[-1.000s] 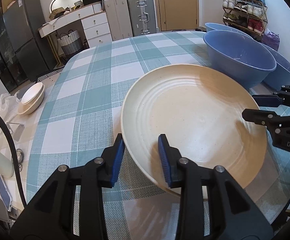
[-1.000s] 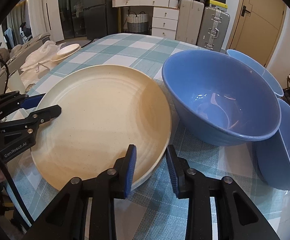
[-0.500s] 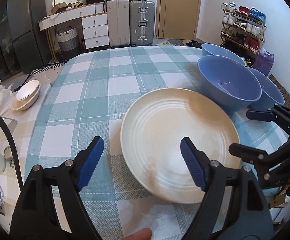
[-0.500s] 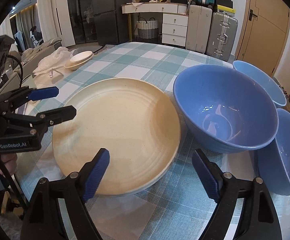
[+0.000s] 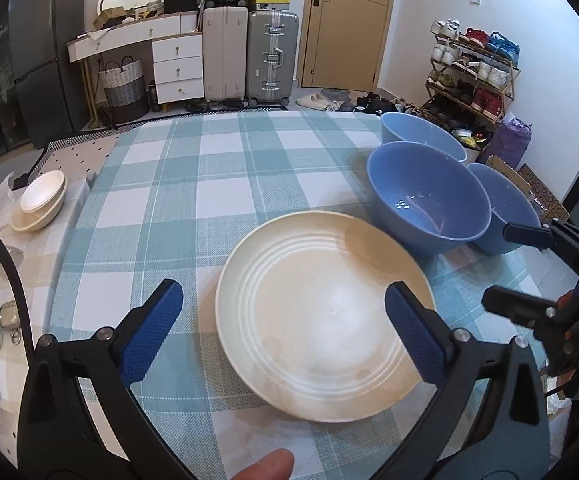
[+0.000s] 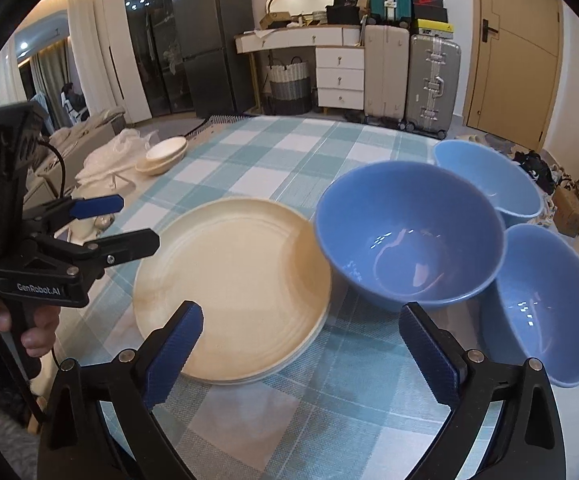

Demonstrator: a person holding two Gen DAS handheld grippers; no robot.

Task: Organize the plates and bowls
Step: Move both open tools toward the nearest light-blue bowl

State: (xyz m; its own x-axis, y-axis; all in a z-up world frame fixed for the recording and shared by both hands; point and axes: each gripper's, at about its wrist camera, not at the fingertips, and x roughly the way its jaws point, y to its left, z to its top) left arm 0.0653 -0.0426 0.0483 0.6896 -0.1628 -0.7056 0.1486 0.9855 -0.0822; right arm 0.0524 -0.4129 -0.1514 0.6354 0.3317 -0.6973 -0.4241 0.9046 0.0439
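Cream plate [image 5: 325, 316] lies flat on the checked tablecloth [image 5: 209, 184], touching the blue bowl [image 5: 429, 204] at its 2 o'clock. Left gripper [image 5: 281, 328] and right gripper [image 6: 305, 344] hover above it, jaws just opened and spread wide, nothing gripped. Two more blue bowls [image 6: 545, 304] sit beyond.

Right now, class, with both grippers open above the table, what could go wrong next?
1. The cream plate sits against the nearest blue bowl; nudging either could shove the other.
2. The three blue bowls crowd the table's right edge; the outermost bowl might slide off.
3. The left gripper and right gripper hover close together and could collide.
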